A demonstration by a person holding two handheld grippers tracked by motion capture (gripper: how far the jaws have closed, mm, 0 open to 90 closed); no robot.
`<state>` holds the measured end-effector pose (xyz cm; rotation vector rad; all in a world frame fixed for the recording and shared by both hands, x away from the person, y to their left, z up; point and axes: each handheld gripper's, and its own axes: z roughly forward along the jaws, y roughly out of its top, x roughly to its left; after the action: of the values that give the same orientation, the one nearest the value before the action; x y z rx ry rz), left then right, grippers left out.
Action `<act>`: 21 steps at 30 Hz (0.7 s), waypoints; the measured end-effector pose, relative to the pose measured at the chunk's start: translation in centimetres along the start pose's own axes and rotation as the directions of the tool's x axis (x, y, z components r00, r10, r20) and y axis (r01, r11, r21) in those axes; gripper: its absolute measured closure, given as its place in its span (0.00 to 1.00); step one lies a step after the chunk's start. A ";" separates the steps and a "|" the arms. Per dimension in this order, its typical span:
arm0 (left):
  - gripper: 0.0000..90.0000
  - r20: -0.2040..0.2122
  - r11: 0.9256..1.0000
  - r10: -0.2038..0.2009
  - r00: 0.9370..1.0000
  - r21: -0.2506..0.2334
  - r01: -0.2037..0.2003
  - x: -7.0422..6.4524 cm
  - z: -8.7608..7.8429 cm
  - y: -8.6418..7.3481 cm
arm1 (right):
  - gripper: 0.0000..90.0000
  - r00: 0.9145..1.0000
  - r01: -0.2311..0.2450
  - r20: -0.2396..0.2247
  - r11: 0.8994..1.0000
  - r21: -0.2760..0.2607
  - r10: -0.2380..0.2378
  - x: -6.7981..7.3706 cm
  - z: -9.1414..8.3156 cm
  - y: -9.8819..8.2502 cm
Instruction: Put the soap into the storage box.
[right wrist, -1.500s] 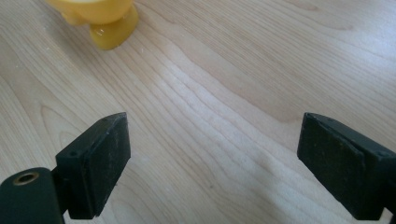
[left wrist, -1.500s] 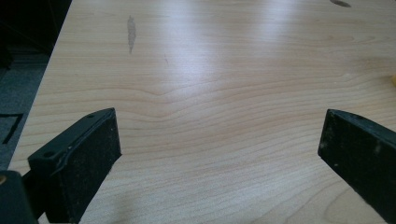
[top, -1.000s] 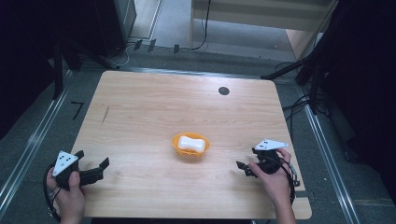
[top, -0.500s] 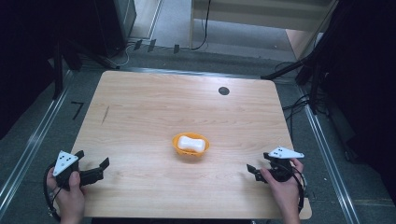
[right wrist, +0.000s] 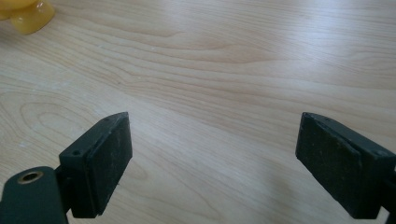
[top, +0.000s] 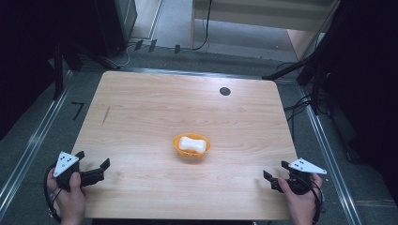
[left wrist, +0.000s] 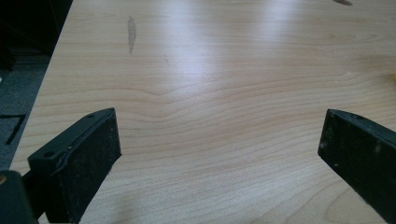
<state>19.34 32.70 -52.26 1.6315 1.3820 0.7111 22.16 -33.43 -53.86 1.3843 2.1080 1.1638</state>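
An orange bowl (top: pixel 191 147) holding a white bar (top: pixel 192 144) sits near the middle of the surface (top: pixel 155 108), a little toward the near edge. The left tool (top: pixel 96 169) rests at the near left corner, jaws spread wide and holding nothing. The right tool (top: pixel 276 176) sits at the near right corner, likewise wide and holding nothing. The bowl lies between them, well apart from both.

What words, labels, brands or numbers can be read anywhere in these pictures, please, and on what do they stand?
None can be read: the orange bowl, the white piece in it, the wooden table, the left gripper and the right gripper bear no legible text or numbers.
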 end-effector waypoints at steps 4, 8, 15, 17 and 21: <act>0.00 -0.003 1.000 0.004 1.000 0.000 -0.004 0.0 0.0 0.0 | 0.12 0.999 -0.025 0.021 0.999 -0.026 0.026 -0.5 -0.9 -1.0; 0.00 -0.003 1.000 0.004 1.000 0.000 -0.004 0.0 0.0 0.0 | 0.12 0.998 -0.043 0.055 0.998 -0.035 0.045 -1.0 -1.7 -2.1; 0.00 0.002 1.000 0.008 1.000 0.005 -0.008 -0.1 0.0 0.0 | 0.12 0.996 -0.061 0.055 0.995 -0.080 0.066 -1.5 -2.5 -3.2; 0.00 0.002 1.000 0.010 1.000 0.005 -0.010 -0.1 0.0 0.0 | 0.12 0.997 -0.057 0.055 0.994 -0.096 0.062 -1.5 -2.5 -3.3; 0.00 0.001 1.000 0.013 1.000 0.008 -0.013 -0.1 0.0 0.0 | 0.12 0.995 -0.066 0.061 0.990 -0.121 0.074 -1.5 -2.7 -3.3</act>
<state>19.34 32.56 -52.27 1.6480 1.3765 0.7130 19.12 -36.54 -55.12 1.4316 1.9272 1.2327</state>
